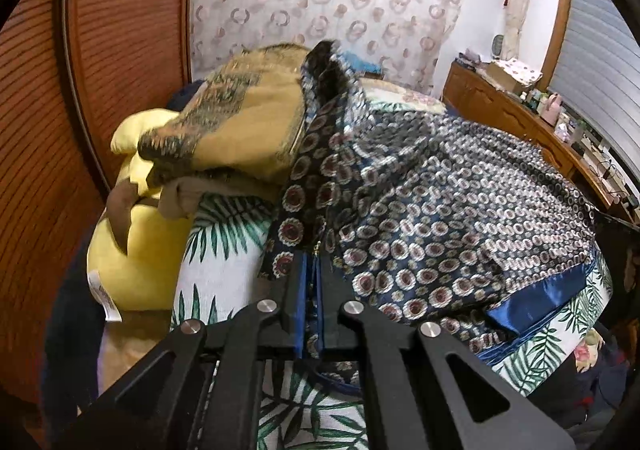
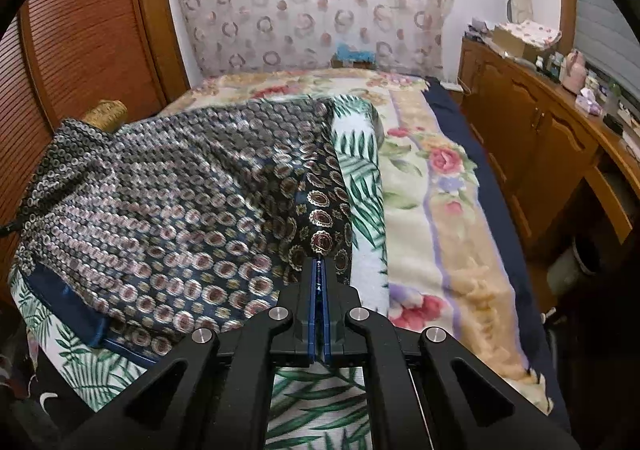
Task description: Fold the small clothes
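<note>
Wooden slatted doors (image 2: pixel 80 62) are closing off the side beyond the garment's far corner, and a wooden cabinet run (image 2: pixel 532 138) is lining the opposite side, its top crowded with small bottles and boxes. Between them the bed is stretching away to a curtain printed with rings (image 2: pixel 312 2).

Taking the patterned garment (image 2: pixel 168 186) as my landmark: it is lying spread over a palm-leaf sheet (image 2: pixel 360 162), and that sheet is showing as a bare strip along the garment's near edge and beyond its right edge. Past that strip a floral blanket (image 2: pixel 432 178) is lying flat and uncluttered, giving me open room on that side. On the garment's other side, things are crowding in: a tan folded cloth (image 1: pixel 248 118) is sitting on a yellow plush cushion (image 1: pixel 140 250), right against the garment's lifted edge.

A blue satin band (image 1: pixel 536 306) is running along the garment's near hem.

I am pinching the garment with both tools. My left gripper (image 1: pixel 311 270) is clamping its dark-bordered edge, which is rising as a ridge above the fingers. My right gripper (image 2: pixel 319 278) is holding the edge nearest the floral blanket, jaws pressed nearly together on the thin fabric.
</note>
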{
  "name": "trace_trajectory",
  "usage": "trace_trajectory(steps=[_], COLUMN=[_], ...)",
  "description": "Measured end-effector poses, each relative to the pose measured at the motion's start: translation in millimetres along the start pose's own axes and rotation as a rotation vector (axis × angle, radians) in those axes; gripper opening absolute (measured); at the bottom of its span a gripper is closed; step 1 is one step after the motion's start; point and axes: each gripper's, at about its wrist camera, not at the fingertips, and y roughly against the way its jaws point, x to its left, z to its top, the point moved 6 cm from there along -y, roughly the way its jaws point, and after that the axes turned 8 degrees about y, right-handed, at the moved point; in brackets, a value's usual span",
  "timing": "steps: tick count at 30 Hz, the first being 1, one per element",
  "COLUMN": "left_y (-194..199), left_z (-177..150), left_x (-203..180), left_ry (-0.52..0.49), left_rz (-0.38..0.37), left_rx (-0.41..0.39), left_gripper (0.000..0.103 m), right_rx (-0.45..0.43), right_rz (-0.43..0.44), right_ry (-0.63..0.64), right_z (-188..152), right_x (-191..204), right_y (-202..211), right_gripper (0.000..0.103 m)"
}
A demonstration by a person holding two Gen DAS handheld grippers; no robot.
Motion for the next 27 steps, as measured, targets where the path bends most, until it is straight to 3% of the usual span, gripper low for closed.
trace_trajectory(steps=[1, 3, 6, 7, 11, 20, 27], left_y=[1.7, 5.3, 9.9, 10.3, 3.5, -18.6, -34.9], left_z=[1.1, 4.4, 8.7, 9.4, 7.7, 7.2, 2.2], left_x=[-1.3, -3.6, -5.0, -4.6, -2.8, 12.1, 13.9], left_ry=[-0.001, -0.003, -0.006, -0.005, 0.004, 0.067, 0.089], left_rz=[-0.005, -0.005, 0.006, 0.004, -0.003, 0.010, -0.010], left_rx=[-0.007, -0.022, -0.049, -0.052, -0.030, -0.003, 0.048], left_gripper=[0.004, 0.019, 0.036, 0.049, 0.063, 0.063, 0.063], right_rx=[-0.013, -0.042, -0.082, -0.096, -0.121, -0.051, -0.008], right_rz=[-0.006, -0.020, -0.012, -0.006, 0.030, 0.128, 0.127], right_ry=[0.005, 0.020, 0.035, 0.041, 0.062, 0.113, 0.119], right_z=[0.8, 5.2, 3.5, 4.8, 0.9, -19.1, -20.4], right_x=[2.3, 8.6, 20.6, 25.9, 53.2, 101.4, 117.6], right_y=[4.5, 9.7, 18.0, 19.3, 21.9, -24.0, -61.0], right_gripper=[0.006, 0.015, 0.043, 0.050, 0.051, 0.051, 0.051])
